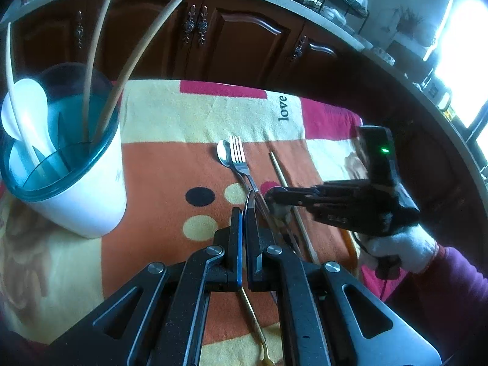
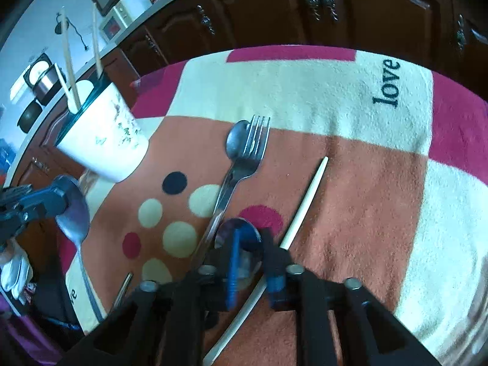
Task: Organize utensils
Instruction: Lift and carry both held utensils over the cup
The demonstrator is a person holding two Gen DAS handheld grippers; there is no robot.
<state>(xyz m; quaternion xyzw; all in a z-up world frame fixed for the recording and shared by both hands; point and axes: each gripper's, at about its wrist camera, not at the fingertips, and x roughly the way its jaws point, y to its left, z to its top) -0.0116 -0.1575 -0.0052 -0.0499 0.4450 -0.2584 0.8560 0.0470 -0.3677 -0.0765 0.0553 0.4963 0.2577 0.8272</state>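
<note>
Left gripper (image 1: 244, 213) pinches a metal spoon (image 2: 73, 213) by its bowl, handle dangling below the jaws. Right gripper (image 2: 253, 262) clamps a second spoon's bowl (image 2: 241, 235). Risk: thin bowl-edge grips may pivot or slip before reaching the utensil holder (image 1: 73, 183) left of the jaws.

Open towel (image 2: 381, 201) right of the lone chopstick (image 2: 306, 201): free passage. Middle blocked by fork (image 2: 244, 164) lying over spoon (image 2: 236, 140). Holder cup (image 1: 76, 183) at far left, its upright chopsticks (image 1: 131, 58) and white ladle (image 1: 24, 113) obstruct entry from above. Cabinets (image 1: 238, 36) wall off the far edge.
</note>
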